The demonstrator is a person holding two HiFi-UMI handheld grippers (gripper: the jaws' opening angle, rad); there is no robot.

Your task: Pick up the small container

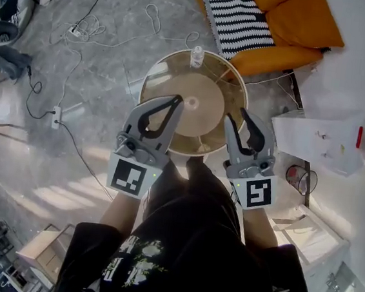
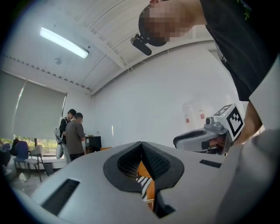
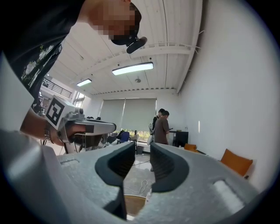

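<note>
A small clear container [image 1: 196, 56] stands upright at the far edge of a round glass-topped table [image 1: 157, 75]. My left gripper [image 1: 177, 101] is over the table's near left part with its jaws shut and nothing in them; in its own view the left gripper [image 2: 141, 144] shows the tips meeting. My right gripper [image 1: 235, 115] is at the table's near right rim, open and empty. Its own view shows the right gripper [image 3: 141, 148] with a gap, and the container [image 3: 148, 193] low beyond it. Both grippers are well short of the container.
An orange sofa [image 1: 299, 25] with a black-and-white striped blanket [image 1: 238, 15] lies beyond the table. Cables [image 1: 84, 31] run across the marble floor at left. A white table [image 1: 329, 138] with small items is at right. Two people [image 3: 161, 127] stand far across the room.
</note>
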